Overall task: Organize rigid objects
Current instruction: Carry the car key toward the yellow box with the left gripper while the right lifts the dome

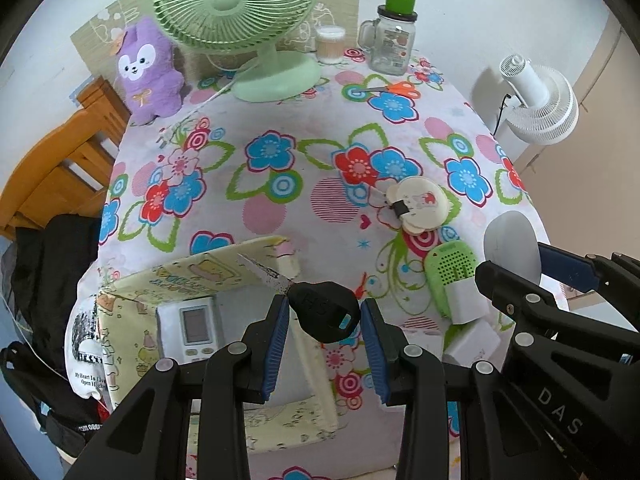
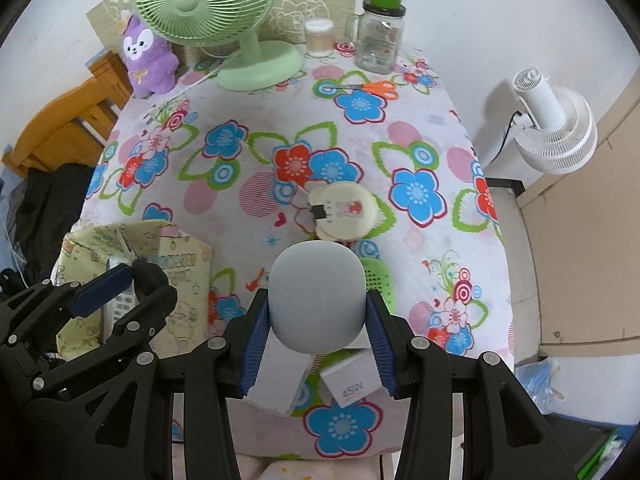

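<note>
While each hand-held gripper [image 1: 325, 350] [image 2: 317, 344] grasps key [image 1: 323, 312] or speaker [image 2: 316, 296], remote [image 1: 194, 328] lies in box [image 1: 320, 392].

A: What do I see beyond my work surface?
B: I face a plain white wall [image 2: 460, 20]. A wooden chair [image 1: 60, 168] stands at my left, dark clothing [image 1: 52, 264] draped beside it.

A: And at my right?
B: A white floor fan [image 2: 560, 132], its black cord running down the wall, next to a beige panel [image 2: 580, 240]. The floral tablecloth [image 1: 280, 208] covers the table; the light is even and soft.
</note>
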